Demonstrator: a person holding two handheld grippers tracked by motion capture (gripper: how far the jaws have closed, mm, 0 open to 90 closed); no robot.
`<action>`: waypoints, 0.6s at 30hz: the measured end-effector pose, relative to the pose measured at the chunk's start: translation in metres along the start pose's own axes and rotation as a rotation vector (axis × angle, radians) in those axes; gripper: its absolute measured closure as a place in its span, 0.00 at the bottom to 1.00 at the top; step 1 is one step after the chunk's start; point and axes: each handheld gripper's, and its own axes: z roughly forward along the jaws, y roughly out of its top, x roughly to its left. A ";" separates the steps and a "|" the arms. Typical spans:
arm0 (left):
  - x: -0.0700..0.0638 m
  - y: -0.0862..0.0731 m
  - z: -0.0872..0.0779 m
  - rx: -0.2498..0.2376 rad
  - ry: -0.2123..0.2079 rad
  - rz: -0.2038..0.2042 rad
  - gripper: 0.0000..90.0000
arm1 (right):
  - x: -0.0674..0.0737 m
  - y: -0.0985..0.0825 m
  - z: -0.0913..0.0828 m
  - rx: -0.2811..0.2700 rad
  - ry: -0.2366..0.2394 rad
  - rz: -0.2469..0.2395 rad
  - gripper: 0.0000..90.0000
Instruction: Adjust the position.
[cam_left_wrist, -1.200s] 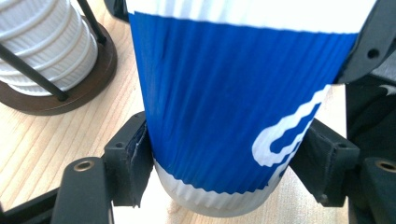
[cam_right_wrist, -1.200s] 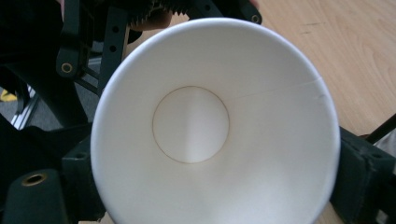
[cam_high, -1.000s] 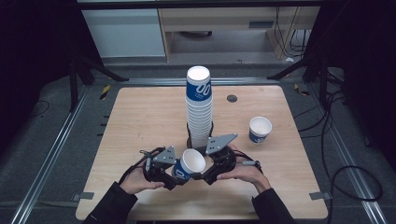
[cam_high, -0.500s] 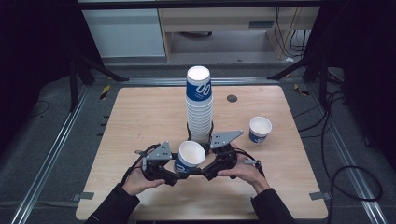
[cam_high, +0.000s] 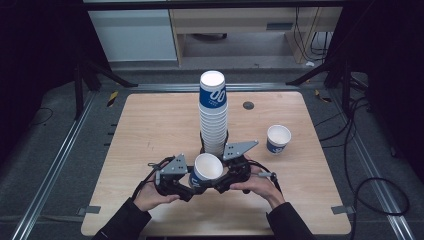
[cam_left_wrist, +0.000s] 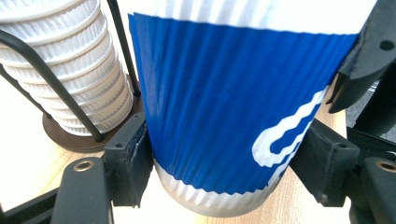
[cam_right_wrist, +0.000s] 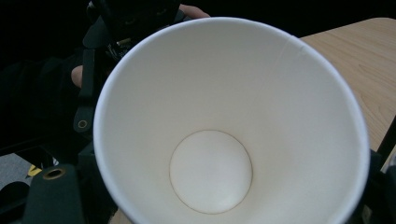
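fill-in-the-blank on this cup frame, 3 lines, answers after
1. The left gripper is shut on the held cup, whose ribbed sleeve is ____ in colour.
2. In the right gripper view, the held cup's inside holds ____.
3. A single cup stands upright to the ____ of the tall cup stack in the high view.

Missing words: blue; nothing; right
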 end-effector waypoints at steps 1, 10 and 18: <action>0.000 0.000 0.000 0.001 -0.002 -0.001 0.30 | 0.000 0.000 0.000 -0.002 0.000 -0.002 0.22; 0.005 -0.003 -0.003 0.020 0.001 -0.014 0.24 | 0.000 0.003 -0.009 -0.015 -0.027 -0.021 0.22; 0.015 -0.007 -0.011 0.029 0.039 -0.048 0.22 | -0.009 0.003 -0.036 -0.018 -0.156 -0.047 0.22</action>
